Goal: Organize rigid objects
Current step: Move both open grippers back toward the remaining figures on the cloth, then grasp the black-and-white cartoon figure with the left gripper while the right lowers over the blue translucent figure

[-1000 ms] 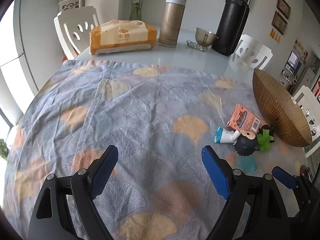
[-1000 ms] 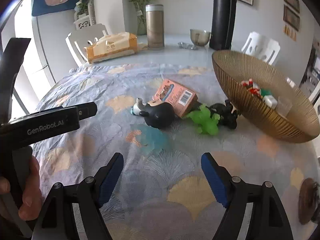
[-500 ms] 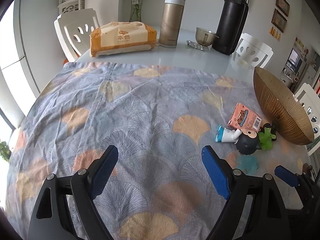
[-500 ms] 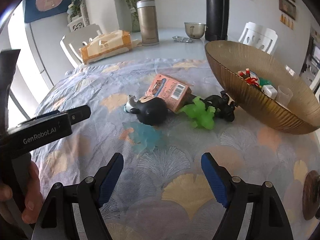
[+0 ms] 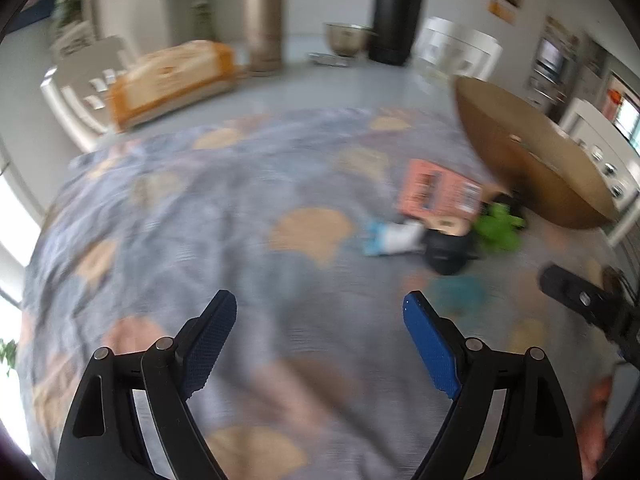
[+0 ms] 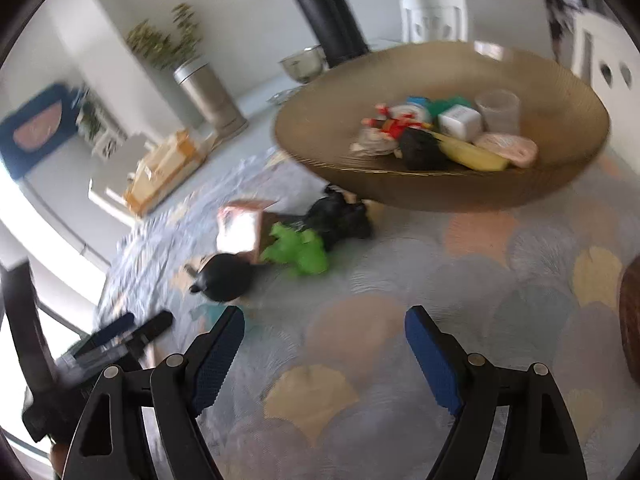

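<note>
Nearest the lens, left gripper (image 5: 320,312) hovering over the patterned tablecloth (image 5: 200,220), blue pads well apart and nothing between them. Right gripper (image 6: 324,328) likewise above the cloth, jaws opening, only bare fabric in the gap. Motion blur across both views.

Just beyond the right gripper, a cluster of small toys on the cloth: a black-headed figurine (image 6: 224,282) lying on its side, a pink carton (image 6: 244,228) tipped against it, a green toy (image 6: 298,250) touching the carton, and a black toy (image 6: 340,222) beside the green one, close under the bowl's rim. A pale teal patch (image 5: 460,294) on the cloth nearer the grippers; flat toy or print, impossible to tell.

Behind the cluster, toward the table's right edge, a wide golden bowl (image 6: 440,192) holding a white die, a clear cup, a yellow piece, a red-and-white figure and other small items, blurred.

At the far edge of the table, past the cloth, a tissue pack (image 5: 172,80), a tan flask (image 5: 262,28), a small metal bowl (image 5: 346,38) and a tall black thermos (image 5: 394,12). White chairs (image 5: 460,52) around the table.
</note>
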The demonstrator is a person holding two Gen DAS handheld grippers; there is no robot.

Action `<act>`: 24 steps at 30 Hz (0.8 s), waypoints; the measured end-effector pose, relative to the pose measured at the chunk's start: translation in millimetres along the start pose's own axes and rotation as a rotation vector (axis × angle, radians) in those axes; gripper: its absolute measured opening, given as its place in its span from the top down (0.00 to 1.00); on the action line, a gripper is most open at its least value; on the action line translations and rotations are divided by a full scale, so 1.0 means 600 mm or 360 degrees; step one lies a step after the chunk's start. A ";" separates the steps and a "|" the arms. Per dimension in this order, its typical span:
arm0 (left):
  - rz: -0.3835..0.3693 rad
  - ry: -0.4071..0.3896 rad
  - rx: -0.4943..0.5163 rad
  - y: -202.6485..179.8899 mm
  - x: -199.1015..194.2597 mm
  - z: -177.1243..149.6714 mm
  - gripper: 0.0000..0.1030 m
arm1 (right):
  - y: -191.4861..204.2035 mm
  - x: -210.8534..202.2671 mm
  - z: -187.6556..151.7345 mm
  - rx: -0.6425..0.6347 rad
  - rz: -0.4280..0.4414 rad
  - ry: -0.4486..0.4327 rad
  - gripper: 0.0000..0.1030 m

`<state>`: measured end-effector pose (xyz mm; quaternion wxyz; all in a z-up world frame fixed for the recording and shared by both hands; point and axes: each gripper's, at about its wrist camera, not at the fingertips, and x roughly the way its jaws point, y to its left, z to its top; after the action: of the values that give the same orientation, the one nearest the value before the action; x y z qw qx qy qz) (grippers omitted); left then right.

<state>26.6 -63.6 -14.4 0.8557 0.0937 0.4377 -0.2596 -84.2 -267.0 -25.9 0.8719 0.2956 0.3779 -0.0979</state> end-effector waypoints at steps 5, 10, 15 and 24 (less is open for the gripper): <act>-0.0161 -0.0004 0.0126 -0.047 0.000 0.027 0.18 | -0.006 -0.006 0.002 0.0023 0.0008 -0.0010 0.21; -0.0142 0.0036 0.0224 -0.082 0.037 0.050 0.35 | -0.023 -0.008 0.006 0.0101 0.0047 -0.0031 0.21; -0.0223 0.0001 0.0137 -0.064 0.039 0.050 0.41 | -0.009 0.000 0.009 0.0018 0.0053 -0.0001 0.18; -0.0136 -0.0036 -0.0135 0.047 -0.029 0.010 0.41 | 0.073 0.022 -0.019 -0.0376 0.0026 0.0076 0.18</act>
<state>37.1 -35.5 1.3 0.8519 0.0357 0.4421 -0.2783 -64.5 -224.3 -21.8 0.8922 0.1961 0.4051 -0.0385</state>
